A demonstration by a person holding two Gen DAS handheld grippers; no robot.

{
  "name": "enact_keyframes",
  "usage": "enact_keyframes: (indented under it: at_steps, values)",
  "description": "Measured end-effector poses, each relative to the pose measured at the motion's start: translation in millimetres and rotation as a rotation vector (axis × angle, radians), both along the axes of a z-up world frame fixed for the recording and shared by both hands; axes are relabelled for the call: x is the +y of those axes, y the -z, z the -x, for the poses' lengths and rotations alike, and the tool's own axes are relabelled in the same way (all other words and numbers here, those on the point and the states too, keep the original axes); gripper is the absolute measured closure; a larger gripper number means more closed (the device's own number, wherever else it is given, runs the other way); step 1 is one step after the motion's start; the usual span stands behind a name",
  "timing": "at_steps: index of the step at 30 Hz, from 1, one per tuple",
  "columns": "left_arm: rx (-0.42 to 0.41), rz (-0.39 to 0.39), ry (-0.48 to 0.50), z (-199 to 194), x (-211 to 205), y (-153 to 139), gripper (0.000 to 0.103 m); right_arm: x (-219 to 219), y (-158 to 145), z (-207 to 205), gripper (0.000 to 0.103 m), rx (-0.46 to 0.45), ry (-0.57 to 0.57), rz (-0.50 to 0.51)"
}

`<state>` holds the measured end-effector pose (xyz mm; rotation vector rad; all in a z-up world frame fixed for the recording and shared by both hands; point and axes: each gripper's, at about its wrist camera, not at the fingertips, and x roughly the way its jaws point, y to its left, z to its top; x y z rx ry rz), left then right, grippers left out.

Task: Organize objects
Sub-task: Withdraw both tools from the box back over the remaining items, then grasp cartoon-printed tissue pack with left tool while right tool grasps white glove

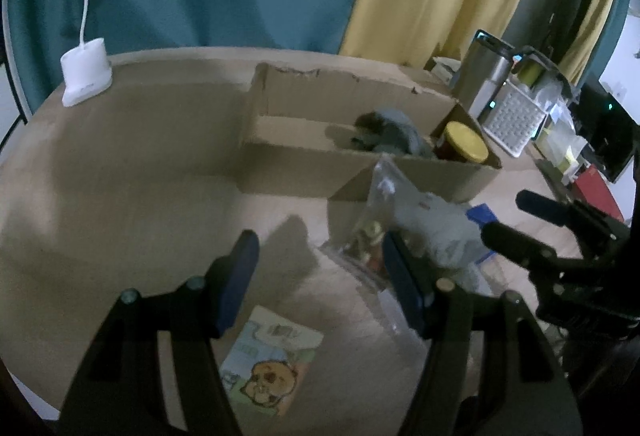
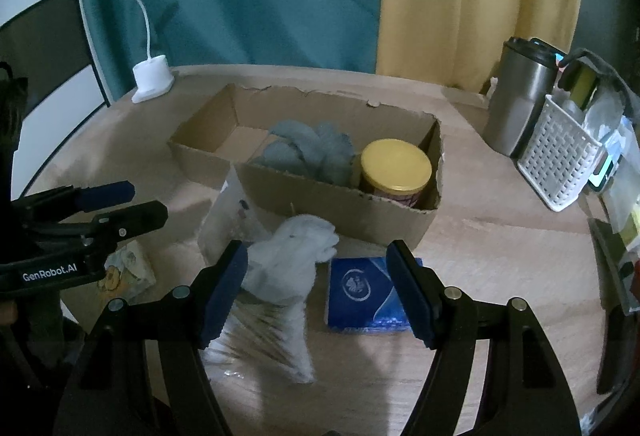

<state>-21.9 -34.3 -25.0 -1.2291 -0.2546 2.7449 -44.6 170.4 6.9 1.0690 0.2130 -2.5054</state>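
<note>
My left gripper (image 1: 320, 276) is open over bare table, with nothing between its fingers. A cartoon-printed pack (image 1: 272, 360) lies just below it. A clear plastic bag (image 1: 378, 232) with a small figure inside stands by its right finger. My right gripper (image 2: 318, 284) is open and hangs above a white cloth bundle (image 2: 288, 264) and a blue packet (image 2: 364, 292). It touches neither. Behind them stands a torn cardboard box (image 2: 320, 195) that holds a grey cloth (image 2: 312, 147) and a yellow-lidded jar (image 2: 396, 163). The left gripper (image 2: 144, 201) shows at the left edge of the right wrist view.
A white desk lamp (image 2: 152, 75) stands at the back left. At the right are a steel tumbler (image 2: 516, 95), a white lattice basket (image 2: 560, 159) and loose clutter along the table edge. Teal and yellow curtains hang behind the wooden table (image 2: 500, 236).
</note>
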Motion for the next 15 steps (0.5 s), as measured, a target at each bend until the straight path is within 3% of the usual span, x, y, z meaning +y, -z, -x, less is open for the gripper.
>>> enact_keyframes:
  at_steps: [15]
  values:
    - [-0.057, 0.025, -0.008, -15, -10, 22, 0.036, -8, 12, -10, 0.028, -0.017, -0.013, -0.004]
